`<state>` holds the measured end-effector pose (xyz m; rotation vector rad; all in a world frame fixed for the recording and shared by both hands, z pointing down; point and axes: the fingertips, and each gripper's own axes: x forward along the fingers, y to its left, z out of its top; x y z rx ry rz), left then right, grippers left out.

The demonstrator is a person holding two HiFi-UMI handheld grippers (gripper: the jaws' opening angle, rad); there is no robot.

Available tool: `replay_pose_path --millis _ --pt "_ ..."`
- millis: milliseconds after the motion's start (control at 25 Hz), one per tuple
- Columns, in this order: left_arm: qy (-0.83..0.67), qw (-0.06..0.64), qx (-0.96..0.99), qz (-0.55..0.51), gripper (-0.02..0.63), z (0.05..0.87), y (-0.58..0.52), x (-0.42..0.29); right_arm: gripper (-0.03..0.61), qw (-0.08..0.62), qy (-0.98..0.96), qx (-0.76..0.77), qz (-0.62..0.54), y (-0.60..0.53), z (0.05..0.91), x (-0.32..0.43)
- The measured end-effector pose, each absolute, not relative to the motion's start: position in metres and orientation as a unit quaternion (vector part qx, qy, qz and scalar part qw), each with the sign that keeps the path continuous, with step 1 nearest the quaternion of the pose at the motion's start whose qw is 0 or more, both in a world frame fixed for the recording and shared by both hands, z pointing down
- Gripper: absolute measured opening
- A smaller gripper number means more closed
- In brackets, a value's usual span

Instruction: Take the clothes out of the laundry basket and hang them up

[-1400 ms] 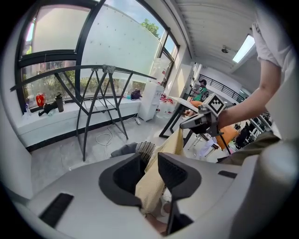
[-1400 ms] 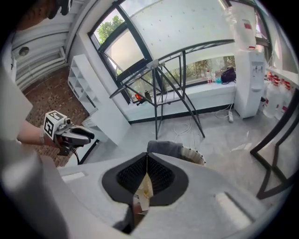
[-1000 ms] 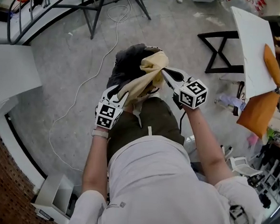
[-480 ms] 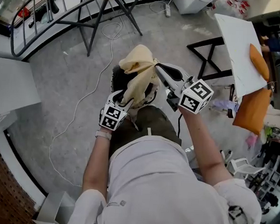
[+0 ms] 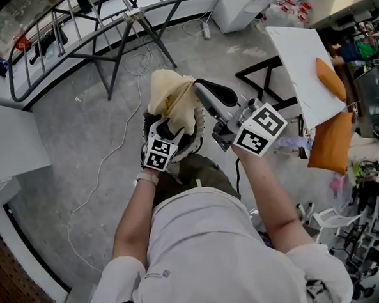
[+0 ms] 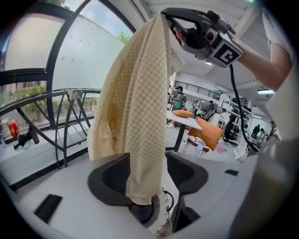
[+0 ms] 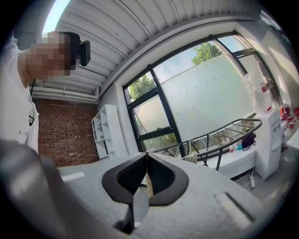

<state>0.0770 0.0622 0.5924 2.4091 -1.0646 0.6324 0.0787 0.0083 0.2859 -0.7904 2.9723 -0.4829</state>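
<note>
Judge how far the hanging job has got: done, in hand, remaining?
Done: the yellow cloth is lifted above the basket. In hand: the right gripper is shut on its top; the left gripper has just been opening its jaws around it. Left: hanging it on the rack.

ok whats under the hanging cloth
The left gripper, whose jaws have just been opening either side of the cloth; below it the basket rim and something dark. The rest is covered.

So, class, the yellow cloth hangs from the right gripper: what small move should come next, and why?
Probably carry the right gripper, shut on the yellow cloth, toward the drying rack: the cloth hangs free, and the left gripper, jaws just opened, straddles it without gripping.
</note>
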Motion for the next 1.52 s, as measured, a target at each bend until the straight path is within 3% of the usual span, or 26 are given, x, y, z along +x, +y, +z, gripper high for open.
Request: replay_pose_path --millis 280,400,680,960,1520 --pt "-0.399 0.202 0.871 0.203 0.225 0.572 0.040 0.080 0.011 0.052 0.955 -0.260 -0.134 0.005 0.240 0.072" --pt "-0.420 0.177 0.867 0.202 0.012 0.557 0.038 0.072 0.011 0.063 0.956 -0.256 -0.129 0.005 0.231 0.073" --pt "-0.505 0.190 0.817 0.200 0.008 0.544 0.053 0.000 0.011 0.072 0.960 -0.236 -0.129 -0.011 0.229 0.082" --pt "-0.628 0.183 0.730 0.200 0.008 0.512 0.090 -0.100 0.011 0.036 0.975 -0.188 -0.114 -0.014 0.250 0.062" --pt "-0.774 0.095 0.599 0.185 0.006 0.406 0.165 -0.280 0.011 -0.031 0.987 -0.146 -0.059 0.014 0.293 -0.042"
